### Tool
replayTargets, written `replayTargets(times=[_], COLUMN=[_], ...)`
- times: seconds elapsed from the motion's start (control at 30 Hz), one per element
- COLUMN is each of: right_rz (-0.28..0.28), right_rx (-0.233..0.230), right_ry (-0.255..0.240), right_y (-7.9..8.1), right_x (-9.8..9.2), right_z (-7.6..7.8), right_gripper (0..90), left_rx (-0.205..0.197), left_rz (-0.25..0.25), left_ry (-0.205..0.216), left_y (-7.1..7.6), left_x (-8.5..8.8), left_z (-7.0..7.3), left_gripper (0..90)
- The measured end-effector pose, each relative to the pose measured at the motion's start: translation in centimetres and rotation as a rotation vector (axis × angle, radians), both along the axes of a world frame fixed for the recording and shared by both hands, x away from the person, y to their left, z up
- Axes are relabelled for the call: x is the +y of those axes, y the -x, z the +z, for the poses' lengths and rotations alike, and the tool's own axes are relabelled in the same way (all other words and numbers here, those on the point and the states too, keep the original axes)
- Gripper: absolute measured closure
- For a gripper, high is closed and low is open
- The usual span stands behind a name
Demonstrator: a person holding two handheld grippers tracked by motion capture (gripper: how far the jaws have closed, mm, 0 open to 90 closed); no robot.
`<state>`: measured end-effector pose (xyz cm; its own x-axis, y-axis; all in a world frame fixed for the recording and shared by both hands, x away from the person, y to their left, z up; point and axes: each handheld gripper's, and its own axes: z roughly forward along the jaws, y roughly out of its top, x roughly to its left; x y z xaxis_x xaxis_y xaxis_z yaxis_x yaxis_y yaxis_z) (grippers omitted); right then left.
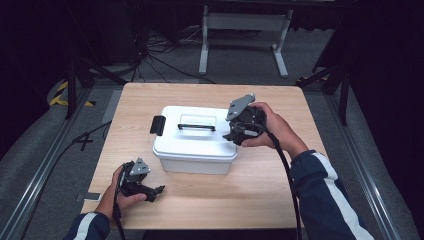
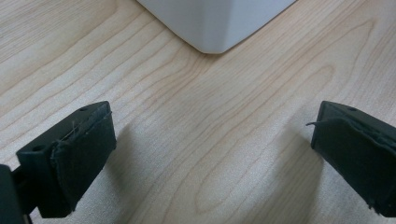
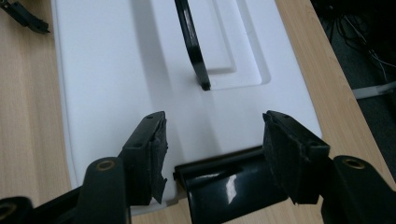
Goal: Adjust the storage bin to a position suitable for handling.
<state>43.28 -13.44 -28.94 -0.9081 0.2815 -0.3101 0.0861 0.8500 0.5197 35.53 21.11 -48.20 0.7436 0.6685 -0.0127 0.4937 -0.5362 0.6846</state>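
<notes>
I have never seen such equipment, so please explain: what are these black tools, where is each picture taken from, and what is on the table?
A person holds a handheld two-jaw gripper in each hand. The high view looks down on the table from above; each of the other two pictures comes from a camera riding on one gripper. On the table stands a white box with a black handle and black latches. The left gripper rests open over bare wood beside the box corner, holding nothing. The right gripper is open around the box's latch; its pads do not seem to press on it.
</notes>
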Motion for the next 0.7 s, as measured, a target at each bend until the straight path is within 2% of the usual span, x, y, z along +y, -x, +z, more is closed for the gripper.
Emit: replayTargets(times=[0.27,0.43,0.5,0.53,0.57,0.7], right_rz=[0.024,0.07,0.069,0.069,0.076,0.09], right_rx=[0.003,0.003,-0.002,-0.005,-0.007,-0.024], right_ry=[0.032,0.058,0.065,0.073,0.071,0.098], right_y=[-0.1,-0.1,-0.1,-0.1,-0.2,-0.6], right_x=[1.4,2.3,2.5,2.6,2.8,3.5], right_z=[0.0,0.4,0.6,0.7,0.7,0.8], right_gripper=[45.3,51.8,52.5,52.6,52.6,53.7], left_rx=[0.0,-0.002,-0.005,-0.011,-0.001,-0.001], left_rz=[0.002,0.005,0.014,0.009,0.015,0.027], left_ry=[0.0,0.006,0.013,0.002,0.006,0.008], left_y=[0.0,0.2,0.3,0.3,0.4,0.7], left_x=[0.0,0.2,0.3,0.5,0.6,0.9], left_z=[0.0,-0.1,-0.1,-0.1,0.0,-0.1], left_gripper=[0.4,0.6,0.6,0.6,0.7,0.7])
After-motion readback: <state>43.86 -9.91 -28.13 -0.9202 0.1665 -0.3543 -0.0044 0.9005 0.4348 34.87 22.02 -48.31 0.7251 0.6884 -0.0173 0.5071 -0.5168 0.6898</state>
